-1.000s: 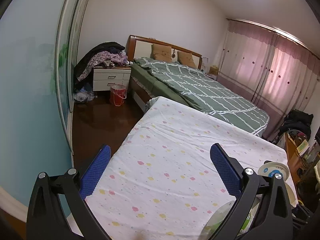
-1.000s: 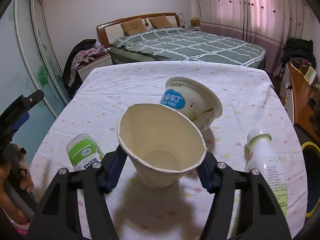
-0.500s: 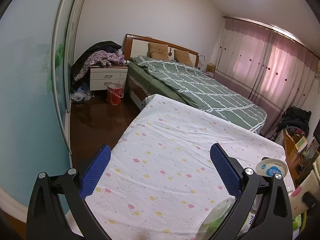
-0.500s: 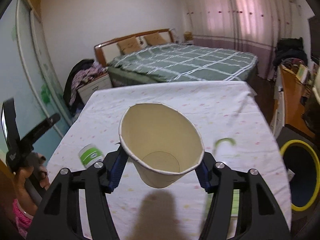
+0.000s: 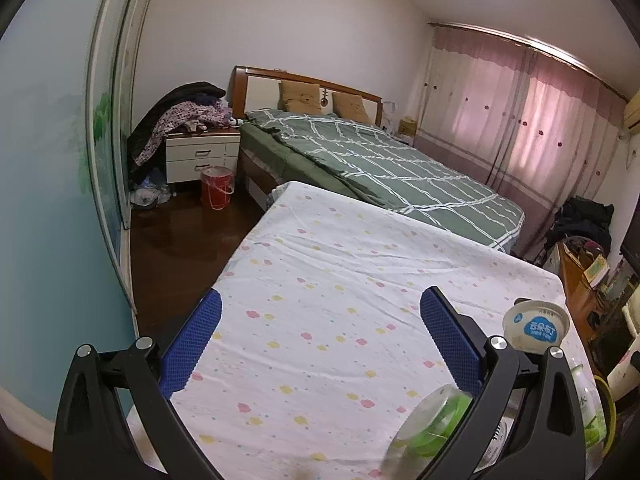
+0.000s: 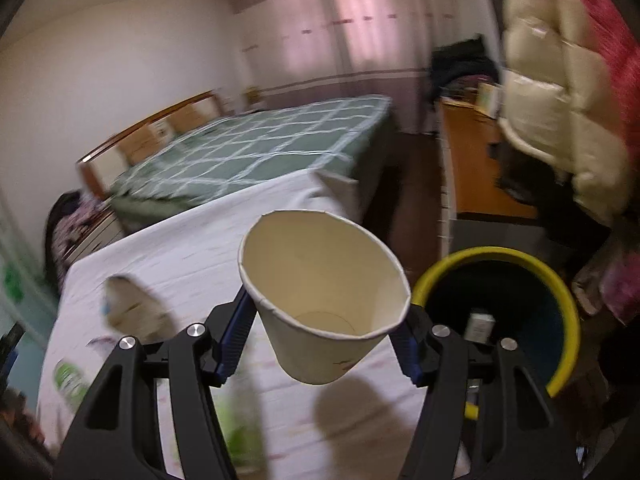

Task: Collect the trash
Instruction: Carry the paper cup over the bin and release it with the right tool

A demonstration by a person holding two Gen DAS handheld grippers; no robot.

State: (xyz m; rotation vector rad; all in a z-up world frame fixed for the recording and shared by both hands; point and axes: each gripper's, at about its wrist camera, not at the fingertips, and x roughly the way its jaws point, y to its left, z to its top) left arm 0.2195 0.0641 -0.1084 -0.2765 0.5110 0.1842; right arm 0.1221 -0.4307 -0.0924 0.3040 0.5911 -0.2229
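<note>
Bin (image 6: 568, 312): yellow-rimmed, on the floor off the tabletop's (image 6: 192, 256) edge — just right of and below the cup.
Right gripper (image 6: 326, 334): fingers clamped on paper cup (image 6: 324, 300), mouth toward camera.
Left gripper (image 5: 320, 344): fingers wide, empty.

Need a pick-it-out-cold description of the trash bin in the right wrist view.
Start at the table with the dotted white cloth; the trash bin stands on the floor just off its right edge, in front of the orange wooden cabinet. It is round and dark inside with a small carton at the bottom. Its bright yellow rim sets it apart from everything around it.
</note>
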